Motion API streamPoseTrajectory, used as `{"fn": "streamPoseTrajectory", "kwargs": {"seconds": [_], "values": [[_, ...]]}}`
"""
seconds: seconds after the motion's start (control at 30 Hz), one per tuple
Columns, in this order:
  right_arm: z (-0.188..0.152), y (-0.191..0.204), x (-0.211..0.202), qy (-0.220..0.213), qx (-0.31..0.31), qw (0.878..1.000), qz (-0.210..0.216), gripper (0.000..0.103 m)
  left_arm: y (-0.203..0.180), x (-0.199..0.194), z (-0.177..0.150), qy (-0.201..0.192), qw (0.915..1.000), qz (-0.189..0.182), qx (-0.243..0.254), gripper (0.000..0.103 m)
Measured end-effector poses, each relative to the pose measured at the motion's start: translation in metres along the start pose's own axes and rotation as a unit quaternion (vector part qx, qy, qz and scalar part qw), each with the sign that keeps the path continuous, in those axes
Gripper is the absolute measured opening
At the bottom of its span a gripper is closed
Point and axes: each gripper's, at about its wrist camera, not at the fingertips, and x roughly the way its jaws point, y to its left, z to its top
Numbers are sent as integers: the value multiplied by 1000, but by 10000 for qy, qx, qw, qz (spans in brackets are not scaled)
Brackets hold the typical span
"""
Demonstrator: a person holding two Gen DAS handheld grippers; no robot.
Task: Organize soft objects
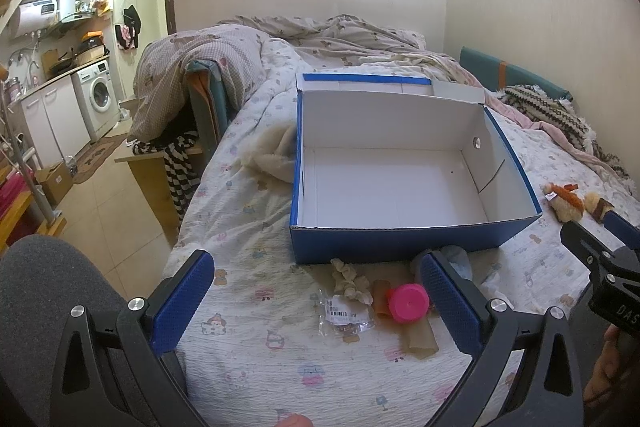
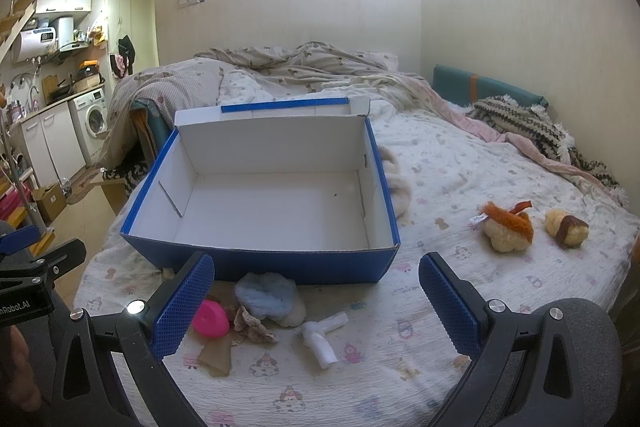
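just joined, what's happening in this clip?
A person holds a claw in each hand over a bed. Both the left claw and the right claw are open and hold nothing. An open blue box sits on the quilt, with nothing in it yet. In front of it lie a light blue plush, a pink cap and a white toy; two sushi-like plush toys lie to its right.

washing machine [image 1: 98,95] way off to the tool's far left, under the kitchen counter | water heater [image 1: 34,15] up on the wall above it | cardboard box [image 2: 49,201] on the floor, left | striped cloth [image 1: 180,167] hanging off the bedside | knit blanket [image 2: 520,123] far right by the teal headboard [image 2: 460,83]
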Motion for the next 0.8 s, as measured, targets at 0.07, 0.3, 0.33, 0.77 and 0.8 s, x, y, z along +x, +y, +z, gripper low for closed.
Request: {"fn": "streamPoseTrajectory", "kwargs": {"seconds": [0.07, 0.3, 0.33, 0.77, 0.8], "values": [[0, 0, 0, -5, 2, 10000, 4, 103, 0, 0, 0, 2, 10000, -2, -5, 103], [1, -1, -1, -13, 18, 10000, 33, 103, 0, 0, 0, 6, 10000, -1, -1, 103], [1, -2, -2, -25, 25, 10000, 34, 103, 0, 0, 0, 7, 10000, 1, -1, 103], [3, -3, -2, -30, 33, 10000, 22, 103, 0, 0, 1, 13, 10000, 0, -5, 103], [3, -3, -2, -28, 29, 10000, 21, 103, 0, 1, 1, 14, 10000, 1, -4, 103]]}}
